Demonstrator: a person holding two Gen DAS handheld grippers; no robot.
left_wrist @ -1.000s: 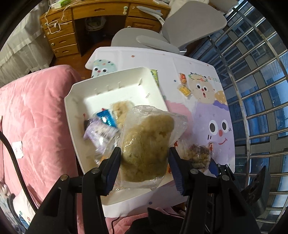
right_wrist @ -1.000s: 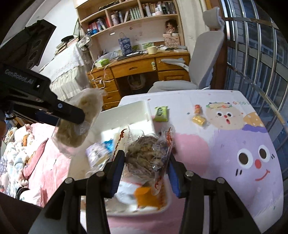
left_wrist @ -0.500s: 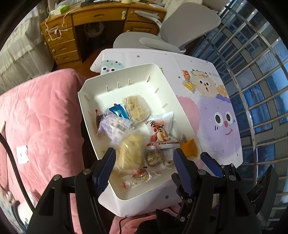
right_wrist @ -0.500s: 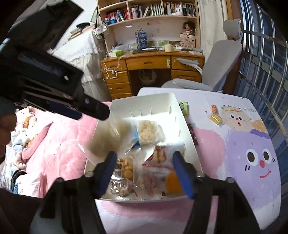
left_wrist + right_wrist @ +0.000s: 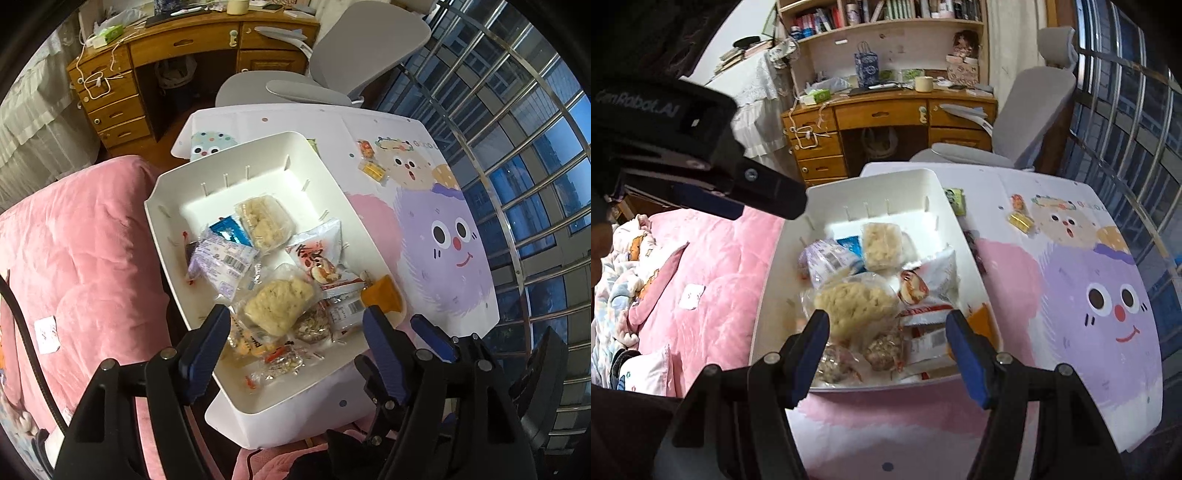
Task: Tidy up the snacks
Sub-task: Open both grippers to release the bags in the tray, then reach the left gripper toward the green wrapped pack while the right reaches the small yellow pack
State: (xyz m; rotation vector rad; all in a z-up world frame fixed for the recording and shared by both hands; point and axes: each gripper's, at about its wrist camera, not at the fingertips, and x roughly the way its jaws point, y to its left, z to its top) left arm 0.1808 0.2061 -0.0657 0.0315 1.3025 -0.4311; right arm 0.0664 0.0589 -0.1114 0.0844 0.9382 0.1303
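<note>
A white bin (image 5: 258, 177) (image 5: 879, 184) on the cartoon tablecloth holds several wrapped snacks. A clear bag of pale puffed snack (image 5: 279, 304) (image 5: 855, 301) lies on the pile near the front, with a brown nut bar (image 5: 312, 325) (image 5: 882, 347) beside it. My left gripper (image 5: 295, 325) is open and empty above the bin's near end. My right gripper (image 5: 886, 328) is open and empty just in front of the bin. The left gripper's body also shows in the right wrist view (image 5: 701, 155). Small candies (image 5: 371, 168) (image 5: 1021, 219) and a green packet (image 5: 955, 195) lie loose on the cloth.
A pink quilted bed (image 5: 74, 251) lies left of the table. A grey office chair (image 5: 332, 66) and a wooden desk (image 5: 177, 48) stand beyond it. A metal window railing (image 5: 524, 184) runs along the right side.
Both grippers have opened and let go: the puffed snack bag and the nut bar now lie in the bin. Both grippers have drawn back and up from the bin.
</note>
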